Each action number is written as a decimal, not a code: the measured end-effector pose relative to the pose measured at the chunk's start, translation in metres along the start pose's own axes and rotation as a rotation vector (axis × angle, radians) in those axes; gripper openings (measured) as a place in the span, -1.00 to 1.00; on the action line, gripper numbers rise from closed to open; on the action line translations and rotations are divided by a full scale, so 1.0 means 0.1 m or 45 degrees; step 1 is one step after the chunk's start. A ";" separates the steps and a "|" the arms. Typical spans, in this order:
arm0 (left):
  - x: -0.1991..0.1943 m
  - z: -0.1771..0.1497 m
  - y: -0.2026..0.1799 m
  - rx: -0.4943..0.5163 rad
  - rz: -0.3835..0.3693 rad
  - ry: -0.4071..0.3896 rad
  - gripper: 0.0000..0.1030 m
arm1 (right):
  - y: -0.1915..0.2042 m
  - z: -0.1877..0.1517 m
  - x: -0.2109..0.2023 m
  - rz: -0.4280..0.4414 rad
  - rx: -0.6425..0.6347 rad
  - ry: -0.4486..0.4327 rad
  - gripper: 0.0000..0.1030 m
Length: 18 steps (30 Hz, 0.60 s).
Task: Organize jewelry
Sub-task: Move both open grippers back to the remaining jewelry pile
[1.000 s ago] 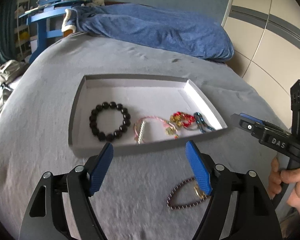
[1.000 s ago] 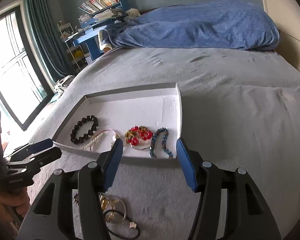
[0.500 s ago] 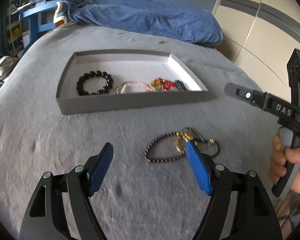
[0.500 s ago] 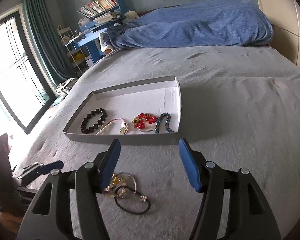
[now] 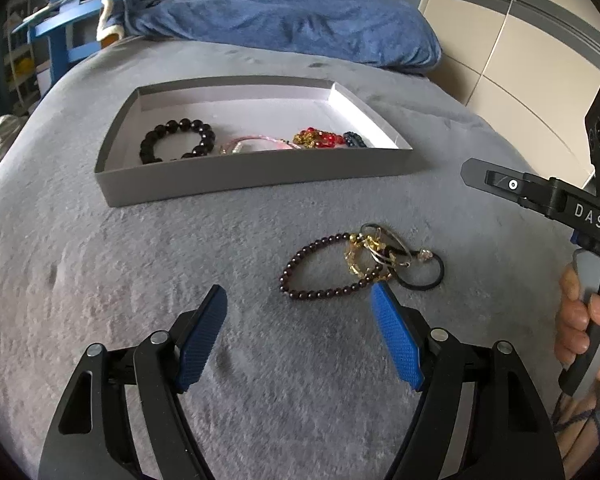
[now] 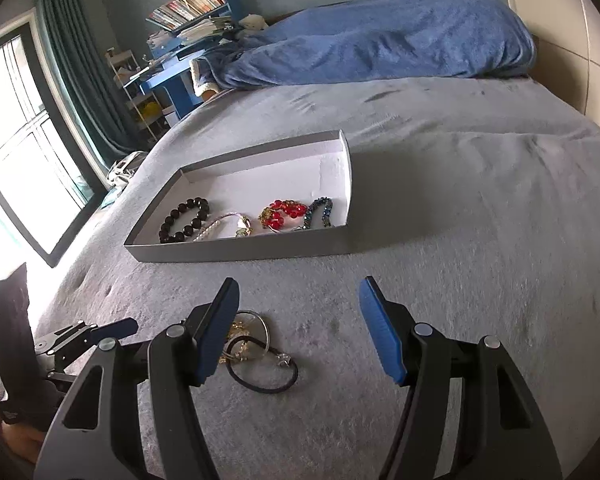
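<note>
A grey tray (image 5: pixel 256 174) with a white floor lies on the bed; it also shows in the right wrist view (image 6: pixel 240 250). In it lie a black bead bracelet (image 5: pixel 176 140), a pink bracelet (image 5: pixel 252 145), a red-and-gold one (image 5: pixel 316 138) and a dark blue one (image 5: pixel 354 140). On the blanket before the tray lies a heap: a dark bead bracelet (image 5: pixel 320 268), a gold chain (image 5: pixel 360 258), a silver ring and a black cord (image 5: pixel 420 278). My left gripper (image 5: pixel 300 300) is open just short of the heap. My right gripper (image 6: pixel 298 294) is open, with the heap (image 6: pixel 260 352) at its left finger.
A grey blanket (image 5: pixel 140 260) covers the bed. A blue duvet (image 5: pixel 284 20) lies bunched at the far end. A blue desk with books (image 6: pixel 188 16) and a window (image 6: pixel 16 140) stand to the left. A cream padded wall (image 5: pixel 520 60) is on the right.
Both grippers have pulled back from the tray and dropped lower over the blanket. The loose heap now lies in front of the left gripper. Both stayed open.
</note>
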<state>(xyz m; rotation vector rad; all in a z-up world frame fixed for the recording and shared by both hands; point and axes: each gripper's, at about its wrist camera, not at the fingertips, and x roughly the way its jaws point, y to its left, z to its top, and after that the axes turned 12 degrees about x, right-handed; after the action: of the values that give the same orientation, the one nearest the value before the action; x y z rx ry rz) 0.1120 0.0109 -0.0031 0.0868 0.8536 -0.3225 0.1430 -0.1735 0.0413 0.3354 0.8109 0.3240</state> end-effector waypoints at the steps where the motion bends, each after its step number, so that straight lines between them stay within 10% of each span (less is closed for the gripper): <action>1: 0.03 0.01 -0.01 0.007 -0.004 0.006 0.34 | 0.01 -0.01 0.01 0.000 -0.005 0.007 0.22; 8: 0.26 0.05 0.05 0.010 0.000 0.031 -0.09 | 0.09 -0.07 0.09 -0.022 -0.056 0.043 0.22; 11: 0.27 0.05 0.09 0.024 0.043 0.048 -0.79 | 0.09 -0.08 0.12 -0.025 -0.064 0.046 0.22; 18: 0.04 0.01 0.31 -0.057 0.129 0.020 -0.87 | 0.08 -0.10 0.18 -0.034 -0.064 0.063 0.22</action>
<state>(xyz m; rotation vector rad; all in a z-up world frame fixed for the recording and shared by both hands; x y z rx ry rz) 0.1252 0.0386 -0.0070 0.0904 0.8682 -0.2077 0.1455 -0.1574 0.0264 0.2703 0.8538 0.3283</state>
